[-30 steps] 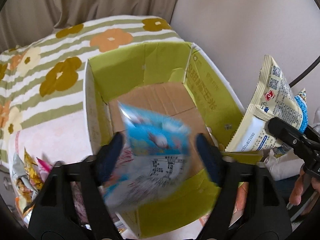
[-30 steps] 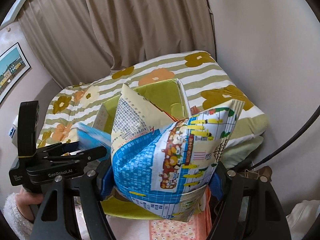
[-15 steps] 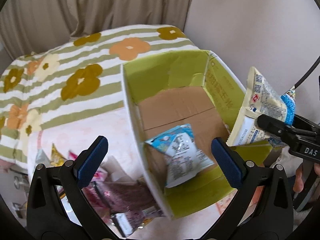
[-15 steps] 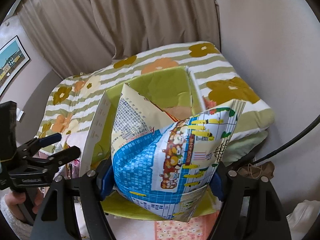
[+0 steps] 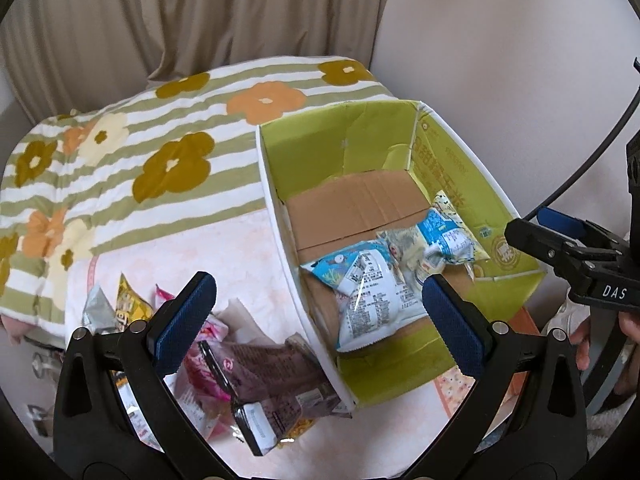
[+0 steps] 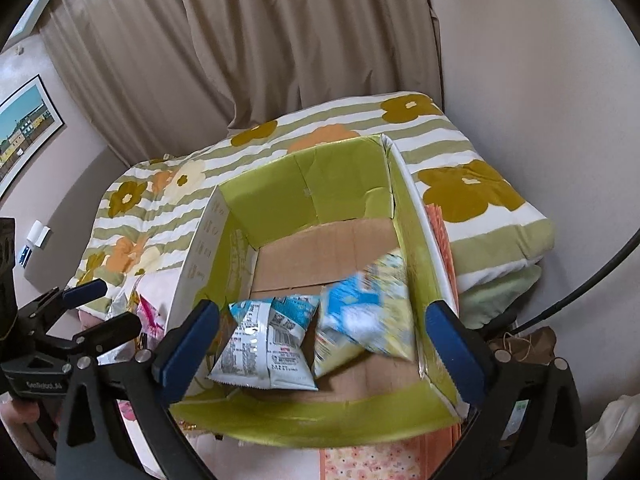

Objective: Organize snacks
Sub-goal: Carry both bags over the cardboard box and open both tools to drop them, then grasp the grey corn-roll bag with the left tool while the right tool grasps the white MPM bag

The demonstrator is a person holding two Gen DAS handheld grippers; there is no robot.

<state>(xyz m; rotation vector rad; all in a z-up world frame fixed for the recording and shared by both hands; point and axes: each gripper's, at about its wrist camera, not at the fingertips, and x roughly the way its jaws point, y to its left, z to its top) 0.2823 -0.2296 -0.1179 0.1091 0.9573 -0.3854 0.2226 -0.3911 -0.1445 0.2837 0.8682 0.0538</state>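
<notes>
A cardboard box [image 5: 276, 200] with green inner walls [image 6: 340, 184] stands open on the bed. A blue-and-white snack packet [image 5: 372, 292] lies flat on its floor [image 6: 268, 344]. A yellow-and-blue packet [image 5: 440, 236] rests beside it; in the right wrist view this packet [image 6: 368, 316] is blurred, between the spread fingers but untouched. My right gripper [image 6: 322, 312] hangs over the box's near wall with its jaws opening, and appears at the box's right [image 5: 524, 224]. My left gripper [image 5: 317, 284] is open and empty above the box's left wall, also visible in the right wrist view [image 6: 116, 304].
Loose snacks lie left of the box: a brown packet [image 5: 272, 376], a pink one [image 5: 204, 360], a yellow one [image 5: 128, 308]. A flowered striped quilt [image 5: 160, 128] covers the bed behind. Curtains [image 6: 280, 40] and a wall stand beyond. A black cable [image 6: 592, 280] runs on the right.
My right gripper opened and the yellow-and-blue packet dropped into the box. The blue-and-white packet left my left gripper and landed inside; that gripper drew back left, bringing the snack pile into view.
</notes>
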